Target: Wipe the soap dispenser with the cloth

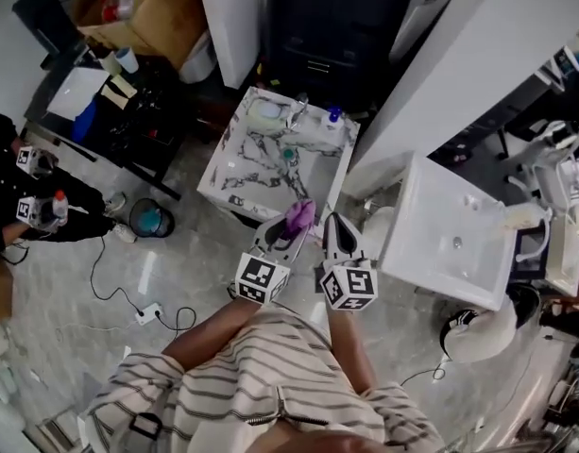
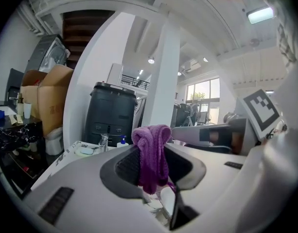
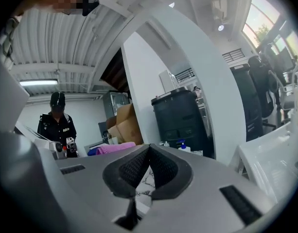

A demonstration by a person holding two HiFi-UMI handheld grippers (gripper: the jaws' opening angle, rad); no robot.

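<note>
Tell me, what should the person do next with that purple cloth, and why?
Probably carry the left claw with the purple cloth forward to the soap dispenser at the far side of the marbled counter. The cloth is pinched in that claw, ready to wipe, but the dispenser stands well ahead of both claws, untouched. The right claw is shut and empty.

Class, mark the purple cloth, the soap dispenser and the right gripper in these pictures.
purple cloth (image 2: 151, 152), left gripper view, bunched fold between the jaws.
soap dispenser (image 1: 332, 117), head view, its blue pump top.
right gripper (image 3: 149, 147), right gripper view, where its shut tips meet.
</note>
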